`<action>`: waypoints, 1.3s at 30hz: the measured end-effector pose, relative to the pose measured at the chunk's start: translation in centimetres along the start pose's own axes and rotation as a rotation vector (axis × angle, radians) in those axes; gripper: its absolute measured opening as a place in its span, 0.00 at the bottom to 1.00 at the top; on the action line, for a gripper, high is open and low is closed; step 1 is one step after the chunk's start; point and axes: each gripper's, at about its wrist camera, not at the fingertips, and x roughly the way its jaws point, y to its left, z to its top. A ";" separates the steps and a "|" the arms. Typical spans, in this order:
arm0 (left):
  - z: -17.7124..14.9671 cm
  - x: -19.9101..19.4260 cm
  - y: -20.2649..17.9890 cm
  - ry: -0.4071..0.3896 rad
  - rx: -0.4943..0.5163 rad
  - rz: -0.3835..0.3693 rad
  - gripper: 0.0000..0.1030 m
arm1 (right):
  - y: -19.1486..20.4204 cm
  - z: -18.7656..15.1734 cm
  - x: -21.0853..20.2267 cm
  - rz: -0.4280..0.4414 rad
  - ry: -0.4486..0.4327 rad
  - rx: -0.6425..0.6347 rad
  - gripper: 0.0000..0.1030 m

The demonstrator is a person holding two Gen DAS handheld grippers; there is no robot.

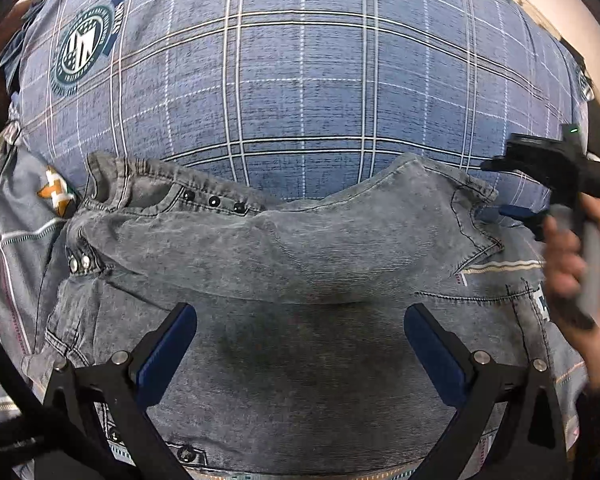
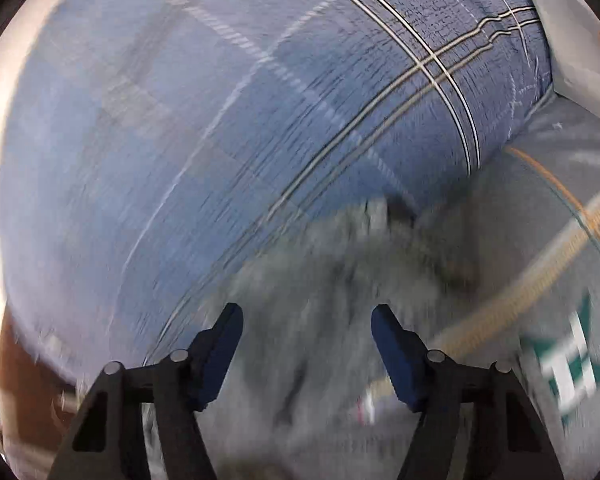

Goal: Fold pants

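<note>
— Blue pads of the left gripper stand wide apart, empty, above the grey jeans spread across the plaid bedspread. And the right?

— Right gripper gapes too, gripping nothing, near the jeans' edge. Pinch both layers squarely there before lifting, I'd judge.

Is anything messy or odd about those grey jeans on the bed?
Nothing looks damaged. The grey jeans lie rumpled on the blue plaid bedcover, the far edge sagging in a dip rather than straight, one corner bunched up. The right wrist view is too blurred to judge.
</note>
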 end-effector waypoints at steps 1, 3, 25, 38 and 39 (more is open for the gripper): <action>0.0 0.0 0.1 0.000 -0.006 -0.003 1.00 | -0.2 0.7 0.7 -0.001 -0.011 0.025 0.67; 0.1 -0.1 0.0 -0.002 -0.007 -0.008 1.00 | -0.5 1.9 2.2 0.001 -0.004 0.067 0.64; 1.9 0.2 -1.0 0.119 -0.054 -0.266 1.00 | -1.8 -11.7 -14.4 0.169 -0.066 -0.055 0.08; 6.3 9.5 -4.9 0.386 -0.200 -0.068 0.70 | -8.1 -12.4 -12.4 0.175 0.003 0.066 0.08; 6.3 10.2 -5.3 0.415 -0.188 -0.044 0.61 | -8.2 -12.4 -12.4 0.178 0.005 0.065 0.08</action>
